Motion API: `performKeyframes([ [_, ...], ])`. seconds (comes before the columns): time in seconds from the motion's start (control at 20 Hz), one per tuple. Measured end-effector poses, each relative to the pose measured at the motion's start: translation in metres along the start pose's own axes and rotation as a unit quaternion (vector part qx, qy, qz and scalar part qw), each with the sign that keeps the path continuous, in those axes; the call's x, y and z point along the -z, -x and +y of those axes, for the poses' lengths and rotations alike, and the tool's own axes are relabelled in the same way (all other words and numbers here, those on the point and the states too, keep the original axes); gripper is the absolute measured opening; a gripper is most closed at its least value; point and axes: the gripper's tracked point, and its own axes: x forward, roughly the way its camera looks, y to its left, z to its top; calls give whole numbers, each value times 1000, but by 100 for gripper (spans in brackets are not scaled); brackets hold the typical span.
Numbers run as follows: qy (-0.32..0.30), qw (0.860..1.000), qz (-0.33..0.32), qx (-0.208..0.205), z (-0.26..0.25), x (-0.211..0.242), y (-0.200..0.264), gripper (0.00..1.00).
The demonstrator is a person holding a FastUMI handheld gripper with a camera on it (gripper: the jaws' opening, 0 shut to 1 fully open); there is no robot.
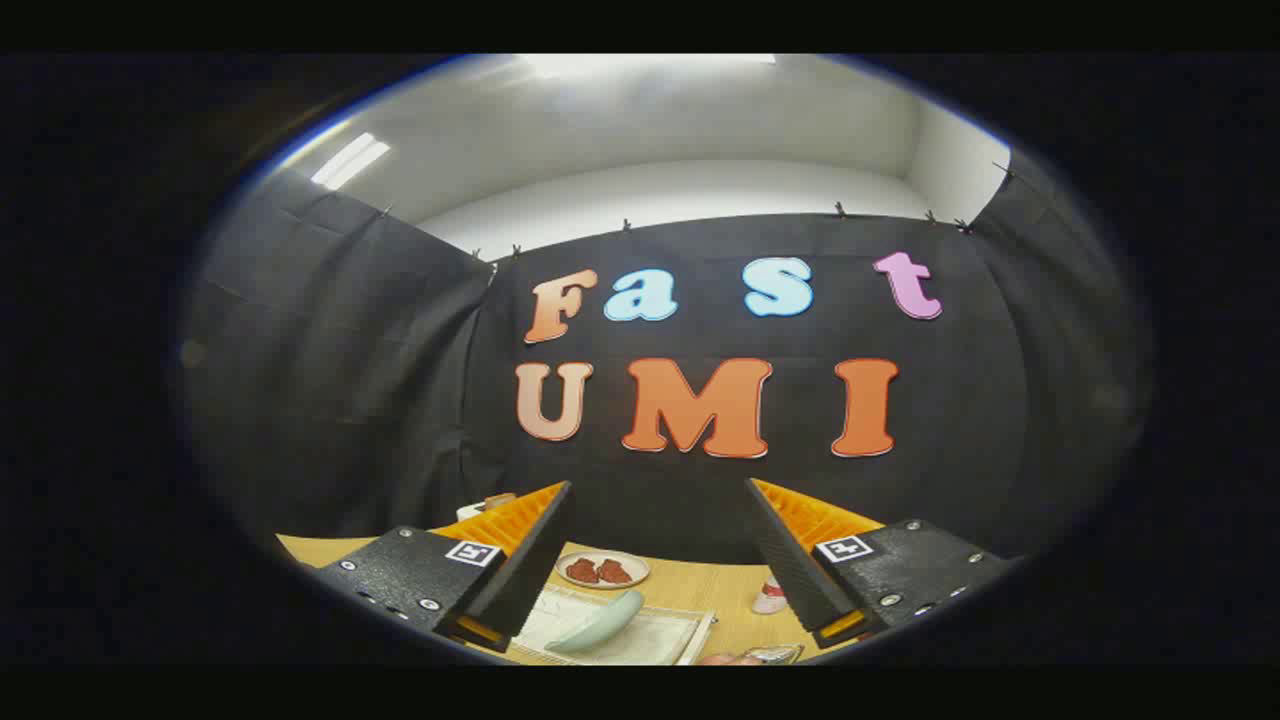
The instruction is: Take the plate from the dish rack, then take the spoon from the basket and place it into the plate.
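Your claw [655, 560] is spread wide and grips nothing, held high above the desk [700, 585] with free air between its fingers. Below that gap a pale green plate [598, 622] lies tilted on a light mat [655, 635]. Beyond, near the desk's far edge, sits a small dish [602, 570] with red pieces.
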Motion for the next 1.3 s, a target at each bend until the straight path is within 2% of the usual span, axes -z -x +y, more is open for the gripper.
performKeyframes([
  [1.3,-34,999,32,16,8,11,-14,99],
])
